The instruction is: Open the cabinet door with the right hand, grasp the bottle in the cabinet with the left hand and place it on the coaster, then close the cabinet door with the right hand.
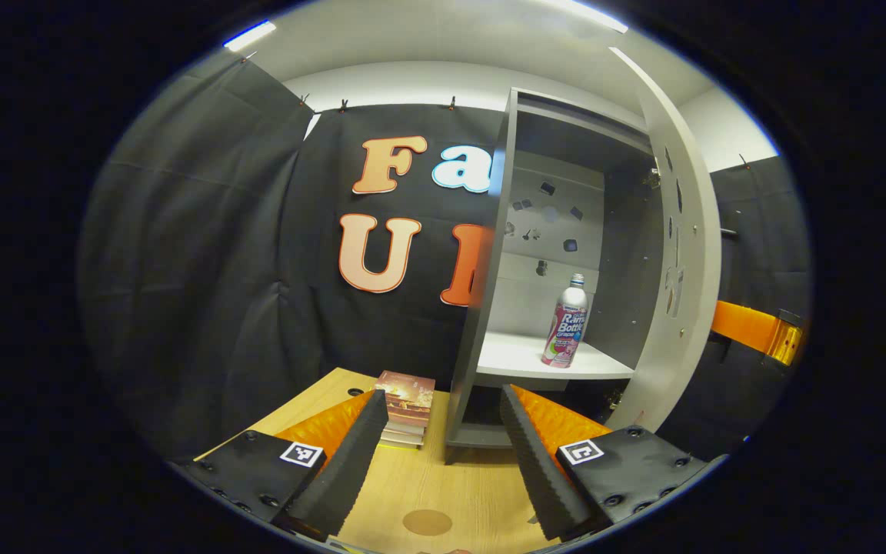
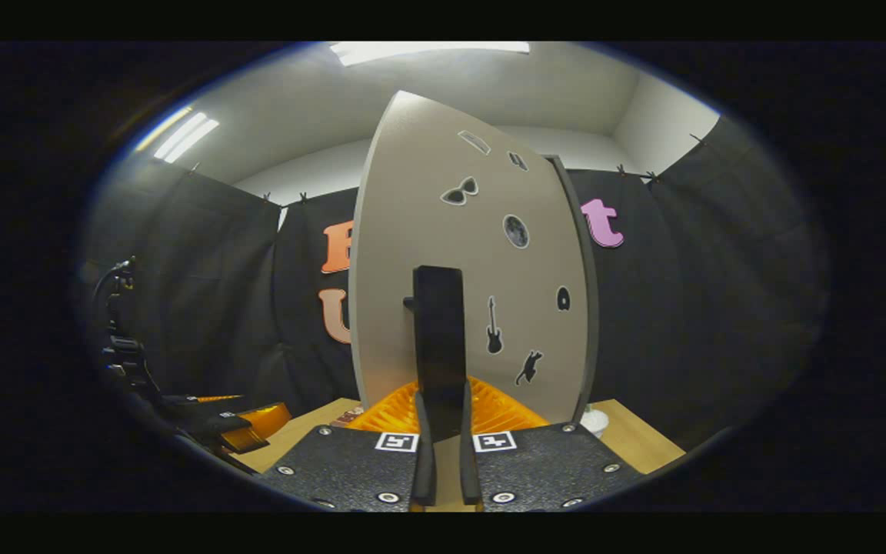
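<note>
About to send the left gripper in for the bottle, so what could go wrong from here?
1. The bottle is tall and narrow and stands near the shelf's front edge; a finger's nudge may tip it off.
2. The door is held open by the right gripper on its handle; if that slips, the door may swing into the left gripper.

Booth hung with black cloth under a white ceiling.
Black cloth wall (image 1: 204,269) was clipped up below a white wall (image 1: 412,81); ceiling light strips (image 2: 428,50) glowed; a wooden table (image 1: 443,485) held stacked books (image 1: 406,408).
</note>
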Available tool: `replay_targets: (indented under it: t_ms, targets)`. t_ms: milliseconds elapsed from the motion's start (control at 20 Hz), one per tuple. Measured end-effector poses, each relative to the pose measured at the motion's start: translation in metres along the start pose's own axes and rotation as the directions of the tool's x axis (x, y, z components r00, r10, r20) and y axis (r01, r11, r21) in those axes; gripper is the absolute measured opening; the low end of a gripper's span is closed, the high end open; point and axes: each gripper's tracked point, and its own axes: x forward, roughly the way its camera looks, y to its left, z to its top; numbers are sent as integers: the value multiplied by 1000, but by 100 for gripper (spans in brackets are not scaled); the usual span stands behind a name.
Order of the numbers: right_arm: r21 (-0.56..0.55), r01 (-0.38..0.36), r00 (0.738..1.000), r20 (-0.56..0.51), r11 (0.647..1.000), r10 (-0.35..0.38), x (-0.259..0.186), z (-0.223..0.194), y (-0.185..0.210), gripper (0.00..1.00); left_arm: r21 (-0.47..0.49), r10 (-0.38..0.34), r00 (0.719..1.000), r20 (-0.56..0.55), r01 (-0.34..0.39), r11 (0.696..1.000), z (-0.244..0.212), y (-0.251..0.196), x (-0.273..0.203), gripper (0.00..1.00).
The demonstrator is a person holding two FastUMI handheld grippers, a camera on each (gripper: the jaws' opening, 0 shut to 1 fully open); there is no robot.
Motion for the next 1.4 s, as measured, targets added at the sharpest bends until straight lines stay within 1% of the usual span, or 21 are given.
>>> replay_targets:
  t_ms: [50, 150, 200, 250, 300, 350, 400, 450, 550, 600, 650, 700, 750, 800, 900, 950, 1000, 1050, 1100, 1250, 1400]
  targets:
    - [-1, 14, 1000, -3, 1000, -14, -7, 1, -12, 11, 0, 5, 1000, 0, -5, 1000, -1, -5, -5, 96]
    - [-8, 60, 998, 0, 998, -60, -18, 3, -36, 11, 16, 6, 1000, 0, -6, 1000, 0, -13, -7, 98]
    - [-18, 91, 996, 4, 996, -91, -23, 5, -49, 14, 27, 2, 1000, 0, -2, 1000, 1, -18, -7, 98]
    - [-23, 125, 992, 11, 992, -124, -28, 8, -65, 7, 37, -8, 1000, 5, 8, 999, 3, -24, -6, 97]
    - [-33, 156, 988, 19, 987, -155, -33, 12, -79, 6, 46, -22, 1000, 15, 22, 999, 7, -30, -3, 96]
    - [-45, 185, 983, 24, 982, -185, -38, 14, -97, 2, 58, -37, 999, 20, 36, 998, 11, -37, -1, 96]
    - [-55, 211, 977, 28, 976, -209, -43, 16, -111, 4, 70, -47, 999, 23, 45, 997, 11, -42, 2, 97]
    - [-72, 225, 974, 33, 972, -223, -47, 16, -124, 4, 77, -57, 998, 32, 54, 996, 14, -47, 4, 94]
    - [-98, 248, 969, 39, 964, -245, -56, 17, -153, 2, 75, -82, 996, 31, 80, 994, 12, -59, 7, 97]
    - [-97, 255, 967, 38, 962, -252, -59, 17, -167, 2, 75, -103, 994, 21, 101, 992, 8, -67, 8, 96]
    - [-67, 245, 969, 42, 967, -242, -64, 20, -178, 2, 78, -117, 993, 15, 116, 990, 5, -73, 7, 96]
    - [-43, 228, 973, 41, 973, -227, -64, 19, -182, 1, 81, -124, 992, 11, 123, 989, 5, -77, 9, 94]
    - [-30, 214, 976, 44, 976, -213, -66, 20, -187, 1, 78, -130, 992, 7, 129, 989, 4, -80, 10, 98]
    - [-34, 203, 979, 45, 979, -201, -67, 20, -191, 1, 73, -140, 990, 3, 139, 988, 2, -86, 11, 96]
    - [-41, 175, 984, 41, 984, -173, -68, 19, -193, 1, 74, -164, 987, -1, 163, 984, 0, -98, 14, 96]
    - [-48, 170, 985, 44, 984, -168, -68, 21, -195, 6, 79, -170, 985, -6, 170, 982, -1, -101, 15, 97]
    - [-58, 175, 984, 54, 983, -172, -69, 23, -197, 11, 82, -181, 983, -12, 181, 980, -2, -105, 16, 96]
    - [-65, 175, 983, 60, 982, -172, -71, 26, -197, 5, 84, -190, 982, -11, 191, 978, -2, -110, 16, 94]
    - [-65, 186, 981, 61, 980, -182, -74, 27, -197, 5, 88, -199, 980, -8, 199, 976, -1, -114, 15, 98]
    - [-57, 236, 971, 55, 970, -233, -84, 29, -199, 8, 96, -225, 974, -5, 224, 970, -1, -125, 14, 96]
    - [-53, 240, 970, 66, 969, -236, -99, 33, -188, 32, 102, -244, 970, 4, 243, 965, 2, -129, 7, 98]
